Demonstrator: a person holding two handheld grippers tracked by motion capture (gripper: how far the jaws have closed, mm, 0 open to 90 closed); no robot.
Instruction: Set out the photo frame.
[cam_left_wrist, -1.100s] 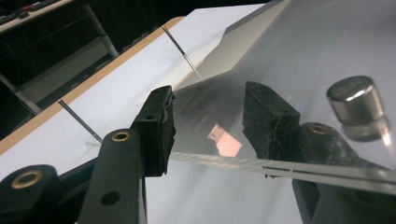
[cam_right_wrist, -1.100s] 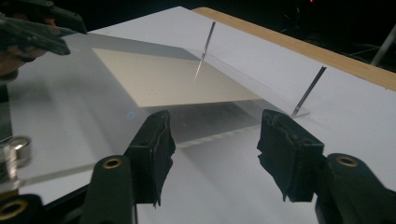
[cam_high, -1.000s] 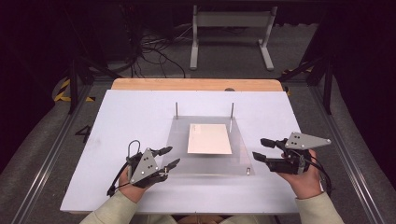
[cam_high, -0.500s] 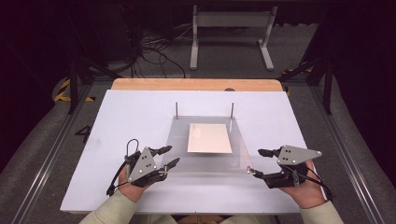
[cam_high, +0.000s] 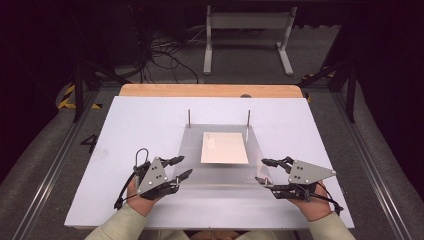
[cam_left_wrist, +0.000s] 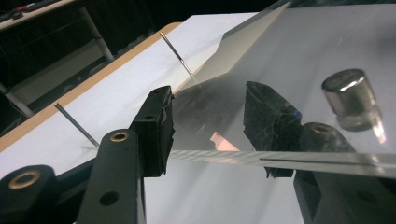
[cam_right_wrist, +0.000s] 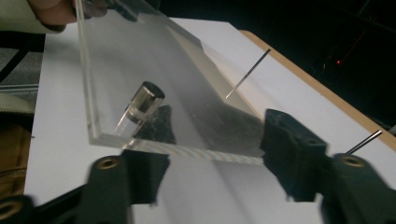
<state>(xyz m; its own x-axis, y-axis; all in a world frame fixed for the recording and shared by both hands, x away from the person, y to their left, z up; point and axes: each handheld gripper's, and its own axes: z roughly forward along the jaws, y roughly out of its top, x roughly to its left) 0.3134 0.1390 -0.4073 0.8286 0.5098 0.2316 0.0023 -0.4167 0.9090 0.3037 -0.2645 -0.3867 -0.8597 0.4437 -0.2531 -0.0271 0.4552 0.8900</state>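
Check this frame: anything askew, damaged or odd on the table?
Nothing stands out. The clear plate lies square on the white board, the sheet under it looks straight, and both thin pins stand upright.

We see open white counter (cam_high: 125, 125) to the left, right and far side of the clear acrylic plate (cam_high: 220, 175). Two thin upright pins (cam_high: 189, 118) stand at the plate's far corners and bar a low pass there; between them lies a gap. A short metal cylinder (cam_right_wrist: 142, 106) stands on the plate's near right corner. The left tool (cam_high: 179, 168) and right tool (cam_high: 262, 171) flank the near corners, each straddling the plate's edge. The white sheet (cam_high: 225, 148) lies flat mid-plate, no hindrance above it.
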